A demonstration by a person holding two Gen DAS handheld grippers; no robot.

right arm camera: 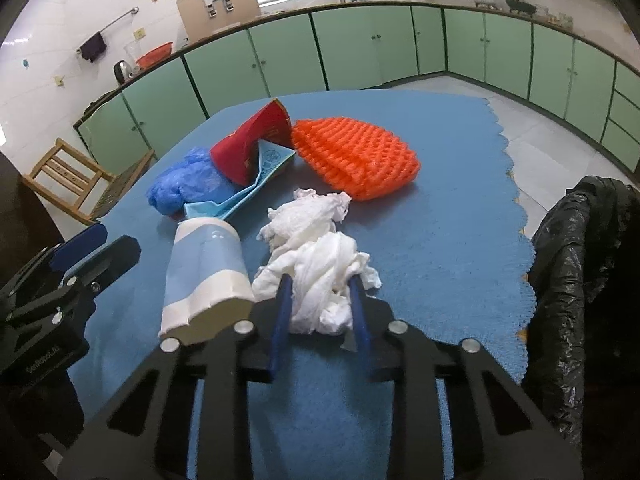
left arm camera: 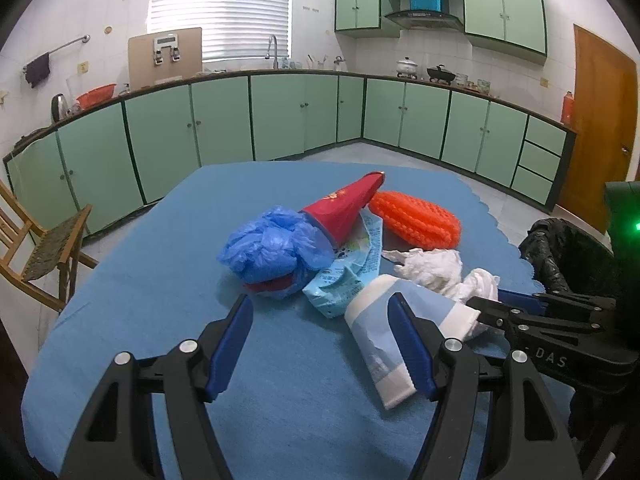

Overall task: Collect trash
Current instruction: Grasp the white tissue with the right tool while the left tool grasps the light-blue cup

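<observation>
A crumpled white tissue (right arm camera: 324,280) is being gripped between the blue pads of the right gripper (right arm camera: 322,292), whose jaws are pressed in against its sides just above the blue tablecloth (right arm camera: 432,232). A second wad of tissue (right arm camera: 304,216) is lying just beyond it, touching the first. The left gripper (left arm camera: 322,336) is being held over the cloth with its jaws spread and nothing clamped; its right finger (left arm camera: 408,344) is seen in front of a white and pale blue tube (left arm camera: 376,344) lying flat beside the tissues. Farther back on the cloth, a blue plastic bag (left arm camera: 272,252), a red paper cone (left arm camera: 344,208), a flattened light blue carton (left arm camera: 344,276) and an orange foam net (right arm camera: 356,156) are bunched together. A black bin bag (right arm camera: 576,280) is seen at the table's right edge.
</observation>
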